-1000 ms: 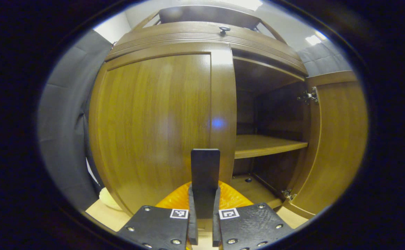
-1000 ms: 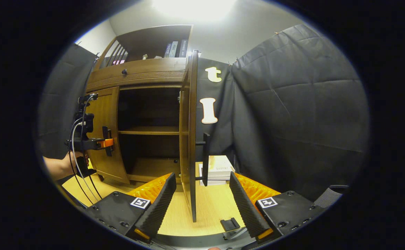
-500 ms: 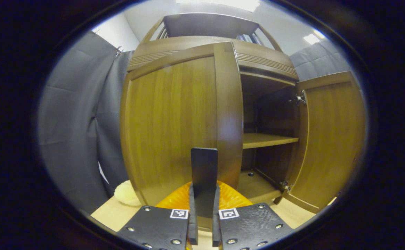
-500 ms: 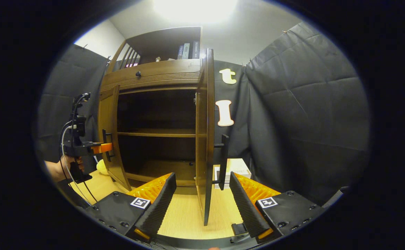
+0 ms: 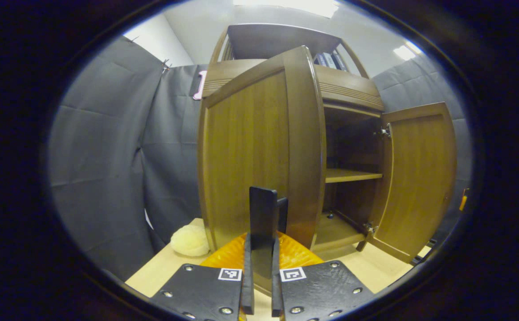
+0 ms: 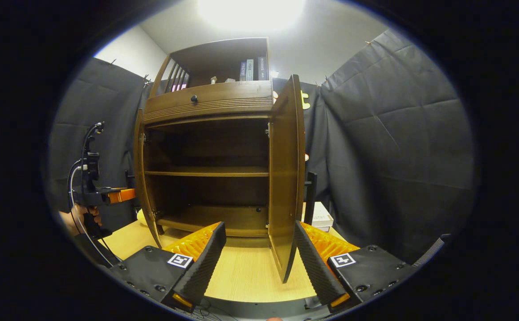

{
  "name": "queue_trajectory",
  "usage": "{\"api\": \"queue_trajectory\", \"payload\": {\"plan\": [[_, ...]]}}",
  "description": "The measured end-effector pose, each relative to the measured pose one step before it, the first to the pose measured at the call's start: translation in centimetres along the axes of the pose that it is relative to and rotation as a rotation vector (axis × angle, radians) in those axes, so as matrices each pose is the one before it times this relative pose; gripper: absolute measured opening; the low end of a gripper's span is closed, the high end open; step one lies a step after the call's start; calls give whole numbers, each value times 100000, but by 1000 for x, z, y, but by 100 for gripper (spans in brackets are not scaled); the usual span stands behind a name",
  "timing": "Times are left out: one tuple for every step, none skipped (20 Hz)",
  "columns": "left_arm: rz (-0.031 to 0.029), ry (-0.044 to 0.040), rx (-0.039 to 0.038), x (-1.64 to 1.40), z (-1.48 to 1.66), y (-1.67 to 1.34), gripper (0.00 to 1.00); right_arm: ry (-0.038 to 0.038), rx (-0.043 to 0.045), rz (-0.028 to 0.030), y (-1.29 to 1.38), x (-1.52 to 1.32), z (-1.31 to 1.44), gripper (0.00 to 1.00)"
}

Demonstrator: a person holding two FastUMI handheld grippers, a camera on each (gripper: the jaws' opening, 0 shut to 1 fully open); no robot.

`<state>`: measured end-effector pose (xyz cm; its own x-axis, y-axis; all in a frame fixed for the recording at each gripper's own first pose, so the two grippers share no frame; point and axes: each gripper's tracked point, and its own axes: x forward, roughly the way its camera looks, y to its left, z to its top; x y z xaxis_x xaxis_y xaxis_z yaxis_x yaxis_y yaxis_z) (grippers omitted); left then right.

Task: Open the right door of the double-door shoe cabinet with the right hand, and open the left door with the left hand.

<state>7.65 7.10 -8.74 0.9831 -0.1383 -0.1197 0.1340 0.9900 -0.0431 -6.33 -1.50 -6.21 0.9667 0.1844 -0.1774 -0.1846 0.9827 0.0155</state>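
Left gripper view: the left gripper (image 5: 259, 249) is pinching the black bar handle (image 5: 263, 223) of the left door (image 5: 250, 156), both fingers pressing on the bar's flat sides. Relative to the shoe cabinet (image 5: 348, 96), this door is standing swung well out from the front, its handle edge toward the camera. The right door (image 5: 419, 178) is hanging wide open at the cabinet's far side, exposing the shelf (image 5: 353, 176).

Right gripper view: the right gripper (image 6: 259, 258) is hovering with fingers spread, gripping nothing, in front of the cabinet (image 6: 210, 100). The right door (image 6: 286, 178) is standing edge-on just ahead of it, its handle (image 6: 310, 196) on the outer face. The left gripper (image 6: 108, 196), held by a hand (image 6: 79, 216), is working beside the left door (image 6: 141, 178).

Handling, as judged: each door is a rigid wooden panel turning on side hinges, probably moderately heavy but swinging freely. The vertical bar handle, standing off the panel, is offering the surest hold; the smooth varnished face would likely slip.
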Motion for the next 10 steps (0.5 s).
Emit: {"api": "queue_trajectory", "payload": {"plan": [[68, -57, 265, -506, 0, 691, 14, 255, 479, 208, 429, -370, -260, 96], [50, 222, -290, -384, -8, 638, 16, 179, 411, 184, 416, -298, -105, 96], [260, 196, -594, -313, -82, 669, 19, 5, 220, 328, 633, -227, -68, 96], [476, -61, -343, -232, -141, 605, 18, 243, -49, 530, 540, -129, 16, 93], [442, -123, -72, -325, -76, 488, 17, 167, -390, 441, 415, -68, -67, 93], [307, -93, 170, -208, -61, 511, 16, -101, -541, 385, 384, -110, 114, 96], [336, -80, 275, -267, -17, 237, 15, -268, -409, 456, 298, -14, 139, 96], [288, -59, 116, -134, 43, 289, 15, -307, -316, 503, 353, -9, 223, 96], [213, 110, -180, -171, -17, 304, 14, -278, -366, 348, 290, 28, 58, 96], [216, 369, -469, -33, -408, 385, 13, -225, -348, 459, 307, 36, 164, 96]]}}
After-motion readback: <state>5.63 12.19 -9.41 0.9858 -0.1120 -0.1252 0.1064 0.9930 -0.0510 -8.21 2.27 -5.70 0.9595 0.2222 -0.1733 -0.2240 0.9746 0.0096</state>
